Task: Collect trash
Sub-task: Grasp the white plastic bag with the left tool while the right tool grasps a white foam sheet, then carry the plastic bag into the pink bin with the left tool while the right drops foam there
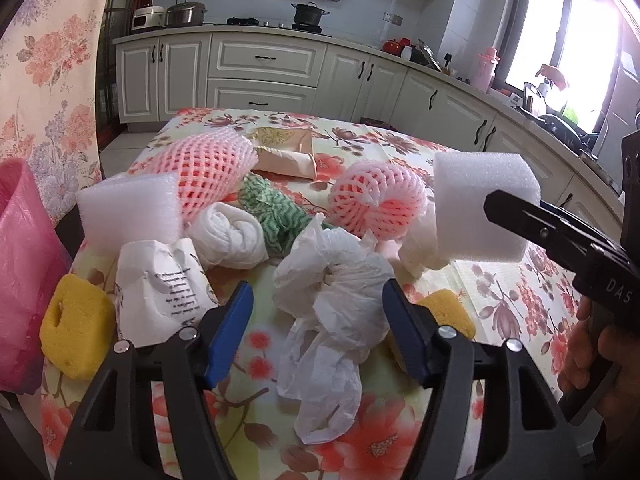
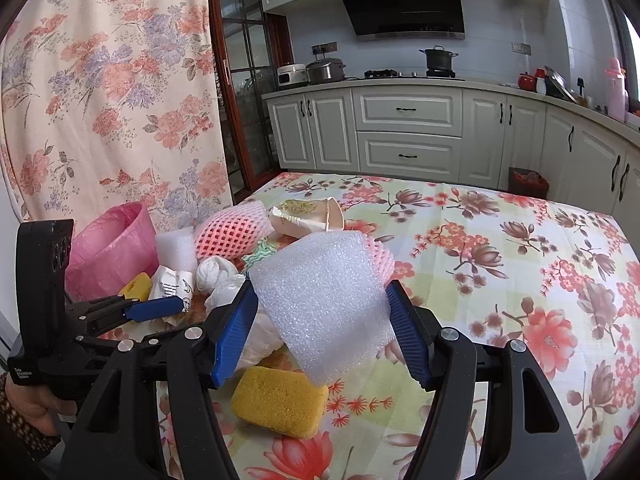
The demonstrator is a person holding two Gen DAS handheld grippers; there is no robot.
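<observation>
The right claw (image 2: 322,330) was clenched on a white block of packing foam (image 2: 324,304), its blue pads pressed against the block's two sides and holding it clear above the floral-cloth tabletop (image 2: 500,280). In the left wrist view the same foam block (image 1: 486,204) hung at about three o'clock, in front of a pink mesh fruit sleeve (image 1: 374,200).

The left claw (image 1: 318,334) stood released, its jaws apart over a crumpled white plastic bag (image 1: 332,292) that lay between the blue pads (image 1: 230,332) without being pinched, as far as the view shows.

The rest of the trash lay in a heap at twelve o'clock from the left claw: a knotted white cloth (image 1: 230,238), a green-and-white checked rag (image 1: 276,216), a larger pink mesh sleeve (image 1: 210,168), a crushed paper cup (image 1: 286,152), a second white foam block (image 1: 130,212) and a crumpled printed paper (image 1: 164,292). One yellow sponge (image 1: 76,334) lay at nine o'clock, beside a pink plastic bin liner (image 1: 24,264); another yellow sponge (image 2: 280,402) lay on the cloth just under the held foam.
</observation>
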